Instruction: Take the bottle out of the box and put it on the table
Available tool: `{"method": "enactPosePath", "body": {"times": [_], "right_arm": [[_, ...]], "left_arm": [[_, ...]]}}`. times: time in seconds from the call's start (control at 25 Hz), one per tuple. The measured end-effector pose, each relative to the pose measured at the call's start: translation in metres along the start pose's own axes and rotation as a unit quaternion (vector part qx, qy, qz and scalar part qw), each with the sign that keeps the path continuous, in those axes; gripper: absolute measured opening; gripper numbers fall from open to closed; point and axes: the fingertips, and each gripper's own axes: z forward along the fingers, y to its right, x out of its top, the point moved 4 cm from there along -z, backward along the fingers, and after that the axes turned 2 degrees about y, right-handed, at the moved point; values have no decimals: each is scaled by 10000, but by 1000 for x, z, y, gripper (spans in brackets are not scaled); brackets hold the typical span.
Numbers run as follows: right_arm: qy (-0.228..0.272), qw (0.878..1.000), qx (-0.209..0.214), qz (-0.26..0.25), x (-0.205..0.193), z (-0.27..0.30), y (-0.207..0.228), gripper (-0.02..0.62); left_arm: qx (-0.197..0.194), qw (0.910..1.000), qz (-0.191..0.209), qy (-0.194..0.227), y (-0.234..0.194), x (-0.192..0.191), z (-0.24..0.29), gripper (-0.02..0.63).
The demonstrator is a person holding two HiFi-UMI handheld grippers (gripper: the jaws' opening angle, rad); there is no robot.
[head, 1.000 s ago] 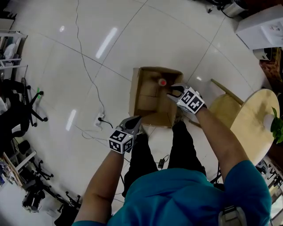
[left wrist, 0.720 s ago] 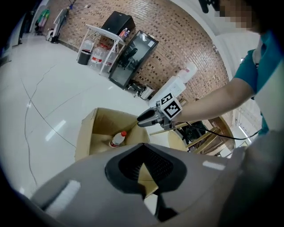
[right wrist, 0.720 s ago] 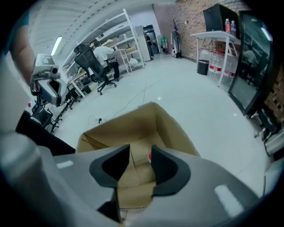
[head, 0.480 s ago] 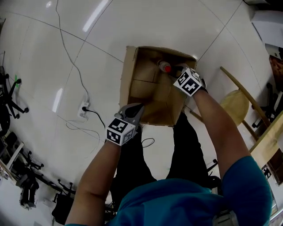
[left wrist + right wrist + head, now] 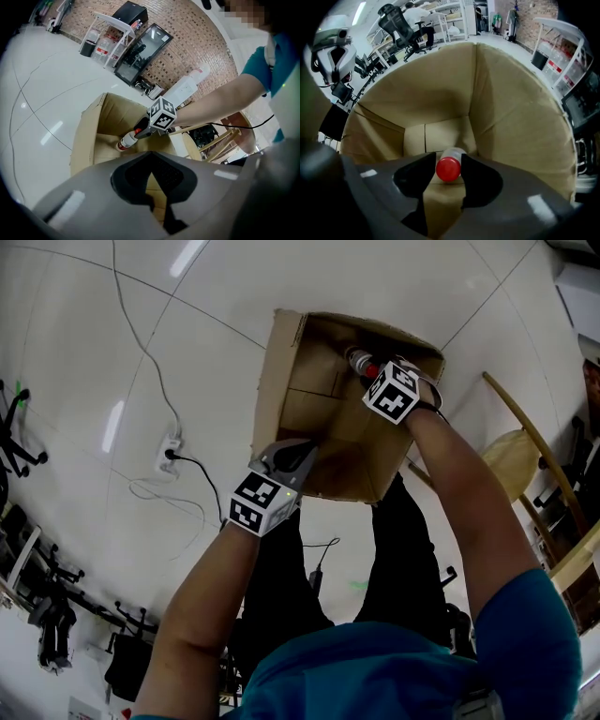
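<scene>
Cardboard box (image 5: pixel 279 381) stands open-topped on the white tiled floor (image 5: pixel 187 334), just in front of the person's legs.

Bottle (image 5: pixel 360 359) is inside the box, at its far right corner. It has a red cap, a pale body and a red-and-white label. The cap end points toward the right tool. Whether the body lies flat on the box bottom or leans on the wall cannot be told.

Right tool (image 5: pixel 369 369) is reached down into the box from the right side, with its marker cube (image 5: pixel 391 393) just above the box rim. Its jaws stand apart, one on each side of the red cap, and have just been opening. The cap sits between them, close to both pads, with no firm clamp visible. The bottle is not lifted.

Left tool (image 5: pixel 292 457) is at the near wall of the box, over its rim and pointing into it. Its jaw tips are together, with nothing between them.

A socket block (image 5: pixel 169 454) with a black cable lies on the floor left of the box. A wooden chair (image 5: pixel 514 454) stands to the right, near the right forearm. No worktop is visible in the head view.
</scene>
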Motion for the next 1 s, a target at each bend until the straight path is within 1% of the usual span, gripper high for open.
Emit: {"method": "enactPosePath", "body": {"times": [0.16,0.36,0.48,0.56,0.64,0.76,0.88,1.0], "right_arm": [[-78,9998,-189,13,-1,9,2,167],[97,9997,-151,142,3,10,10,170],[161,9996,-238,60,7,7,15,155],[136,9996,-260,6,7,3,14,152],[142,9997,-215,-44,8,-5,7,150],[190,9995,-113,-244,14,-20,-12,150],[269,9987,-48,-437,20,-43,-36,150],[355,9976,-28,-602,28,-82,-64,150]], "left_arm": [[72,9999,32,-62,-6,-8,0,-3],[143,9999,15,-65,-15,-8,5,-3],[191,9998,-55,63,-17,-5,6,-3],[171,9999,-24,17,-13,-8,5,-3],[170,9998,35,-40,-5,-11,2,-3],[210,9997,89,-14,6,-10,-4,-3],[241,9995,166,100,23,-3,-13,-3],[312,9987,266,301,53,7,-32,-3]]}}
